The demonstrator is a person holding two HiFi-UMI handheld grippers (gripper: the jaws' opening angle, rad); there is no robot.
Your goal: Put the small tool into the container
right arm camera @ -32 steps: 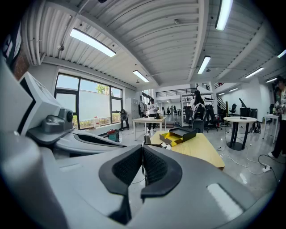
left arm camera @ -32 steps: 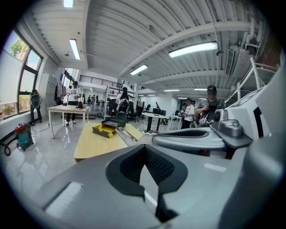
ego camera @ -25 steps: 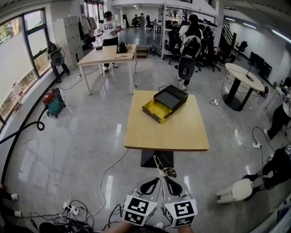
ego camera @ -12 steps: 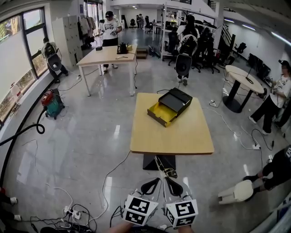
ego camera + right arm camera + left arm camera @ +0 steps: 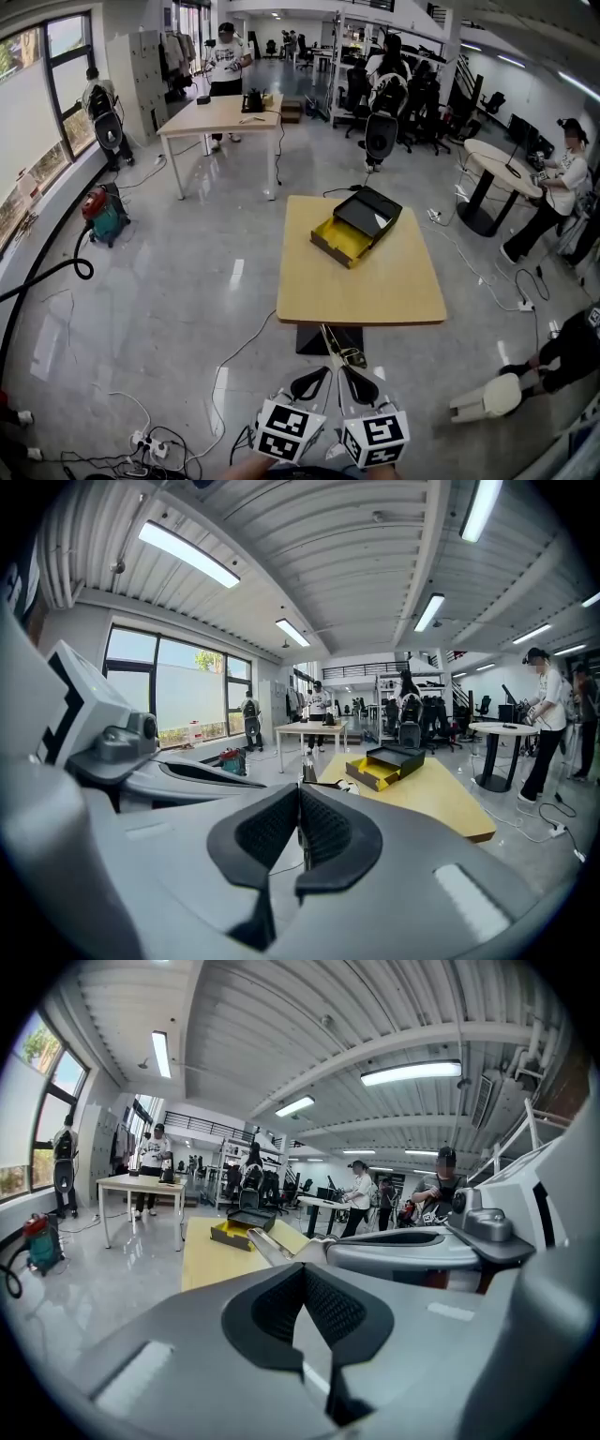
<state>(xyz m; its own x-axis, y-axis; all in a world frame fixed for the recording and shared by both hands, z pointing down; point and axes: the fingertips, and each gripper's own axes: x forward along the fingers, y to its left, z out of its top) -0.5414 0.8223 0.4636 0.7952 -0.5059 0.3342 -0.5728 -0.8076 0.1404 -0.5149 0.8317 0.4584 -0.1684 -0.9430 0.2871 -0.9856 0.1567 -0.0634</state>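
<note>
A black container (image 5: 359, 225) with a yellow drawer pulled open lies on the far part of the wooden table (image 5: 366, 286), well ahead of both grippers. My right gripper (image 5: 353, 382) is shut on the small tool (image 5: 330, 343), a thin metal tool that juts forward from its jaws. In the right gripper view the tool (image 5: 306, 769) rises between the pads of the right gripper (image 5: 300, 794), with the container (image 5: 384, 764) beyond. My left gripper (image 5: 312, 382) hangs beside it, shut with nothing in it. The left gripper view shows the left gripper (image 5: 302, 1269), the tool (image 5: 270, 1246) and the container (image 5: 241, 1227).
Cables (image 5: 234, 352) trail across the floor in front of the table. A red vacuum (image 5: 103, 214) stands at the left, a long table (image 5: 220, 112) at the back, a round table (image 5: 497, 155) at the right. A person (image 5: 562, 178) stands at the right.
The table and container have shifted right in the head view and look slightly nearer. A person has come into view at the right. Both grippers keep their places, the tool still held.
</note>
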